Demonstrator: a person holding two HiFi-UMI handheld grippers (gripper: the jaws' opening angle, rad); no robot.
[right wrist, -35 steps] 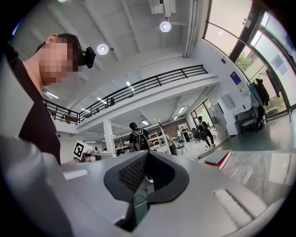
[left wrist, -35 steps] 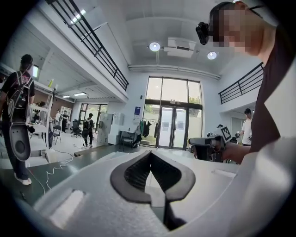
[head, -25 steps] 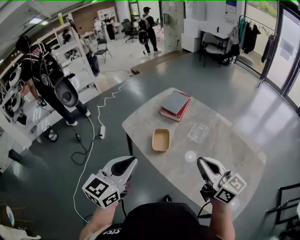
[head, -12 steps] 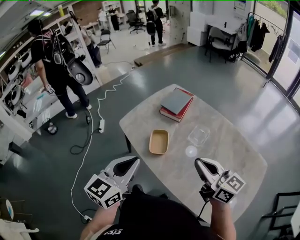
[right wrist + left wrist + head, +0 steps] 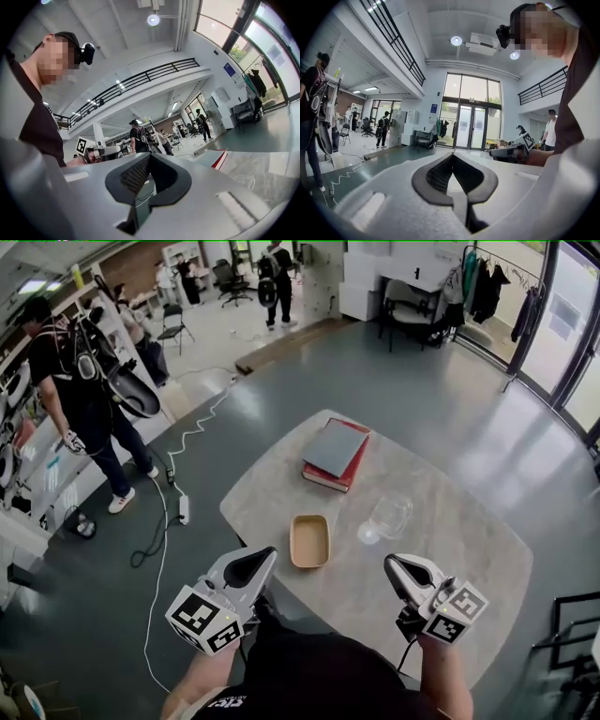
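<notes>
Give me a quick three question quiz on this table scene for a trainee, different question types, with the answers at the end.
1. True or false: the left gripper is holding the tan tray.
2. What lies on top of the red book? A) a grey book B) a mug C) a phone
3. Fill in: the clear container lies nearest the ___ gripper.

Key: 1 false, its jaws are shut on nothing. 2 A. 3 right; the right gripper is just in front of it.

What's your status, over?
Left tool and right tool shut, empty. Tan tray and clear container ahead on table, untouched. Nothing between.
</notes>
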